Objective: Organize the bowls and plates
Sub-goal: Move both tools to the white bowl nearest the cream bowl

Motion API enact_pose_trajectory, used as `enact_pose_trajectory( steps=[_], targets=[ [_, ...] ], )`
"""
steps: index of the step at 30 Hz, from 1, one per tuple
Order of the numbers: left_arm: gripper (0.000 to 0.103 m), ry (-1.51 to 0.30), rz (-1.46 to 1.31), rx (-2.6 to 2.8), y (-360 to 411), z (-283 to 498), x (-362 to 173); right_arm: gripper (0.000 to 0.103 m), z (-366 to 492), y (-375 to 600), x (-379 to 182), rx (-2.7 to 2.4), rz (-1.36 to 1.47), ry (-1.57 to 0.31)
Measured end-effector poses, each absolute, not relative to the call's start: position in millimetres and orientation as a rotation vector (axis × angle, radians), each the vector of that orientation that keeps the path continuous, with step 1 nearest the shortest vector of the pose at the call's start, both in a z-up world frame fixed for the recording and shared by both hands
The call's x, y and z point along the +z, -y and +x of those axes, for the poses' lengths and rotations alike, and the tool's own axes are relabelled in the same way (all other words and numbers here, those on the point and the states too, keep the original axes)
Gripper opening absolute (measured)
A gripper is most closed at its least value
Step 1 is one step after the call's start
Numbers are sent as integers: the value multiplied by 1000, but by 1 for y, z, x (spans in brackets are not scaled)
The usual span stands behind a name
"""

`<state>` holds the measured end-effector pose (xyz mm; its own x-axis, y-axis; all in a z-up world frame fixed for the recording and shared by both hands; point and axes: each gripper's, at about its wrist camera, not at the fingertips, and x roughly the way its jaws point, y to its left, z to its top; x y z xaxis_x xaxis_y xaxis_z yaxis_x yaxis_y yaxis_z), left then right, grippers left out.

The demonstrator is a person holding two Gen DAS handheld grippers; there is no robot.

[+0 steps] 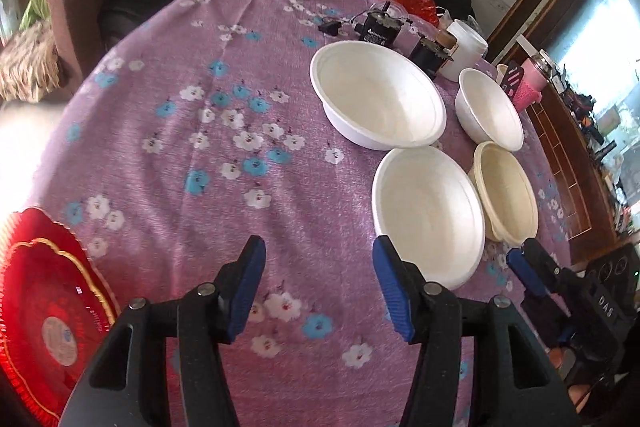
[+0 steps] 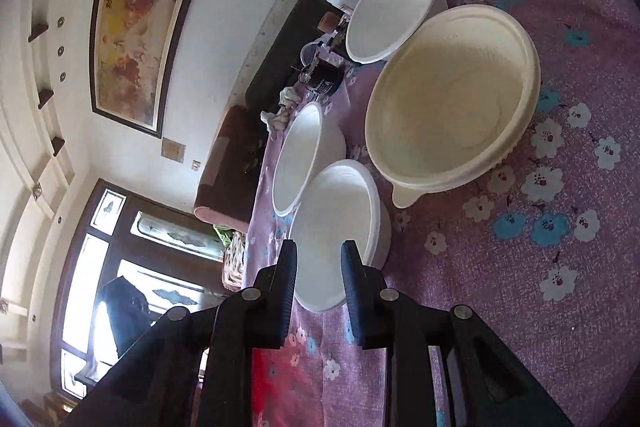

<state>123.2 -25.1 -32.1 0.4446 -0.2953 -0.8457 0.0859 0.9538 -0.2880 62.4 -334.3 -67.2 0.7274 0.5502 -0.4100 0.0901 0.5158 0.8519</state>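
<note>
Left gripper (image 1: pixel 318 247): blue-padded fingers (image 1: pixel 248 291) spread wide, nothing between them, above the purple floral tablecloth (image 1: pixel 168 131). Right gripper (image 2: pixel 319 253): black fingers set to a narrow gap, empty, pointing at the near white bowl (image 2: pixel 340 223). Four bowls sit on the tablecloth in a cluster: near white bowl, cream bowl (image 2: pixel 448 99) beside it, large white bowl (image 1: pixel 378 95) and small white bowl (image 1: pixel 490 109) behind. A red pleated dish (image 1: pixel 44 311) sits at the table's near left edge.
</note>
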Motion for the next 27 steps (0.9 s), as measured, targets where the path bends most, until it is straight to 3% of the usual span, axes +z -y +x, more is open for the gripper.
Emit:
enact_pose_trajectory(
  steps=[12, 27],
  targets=[
    [58, -1142, -262, -268, 43, 145, -44, 33, 67, 348, -88, 325, 1049, -708],
    [58, -1181, -269, -329, 73, 162, -53, 33, 81, 343, -93, 354, 1074, -749]
  ],
)
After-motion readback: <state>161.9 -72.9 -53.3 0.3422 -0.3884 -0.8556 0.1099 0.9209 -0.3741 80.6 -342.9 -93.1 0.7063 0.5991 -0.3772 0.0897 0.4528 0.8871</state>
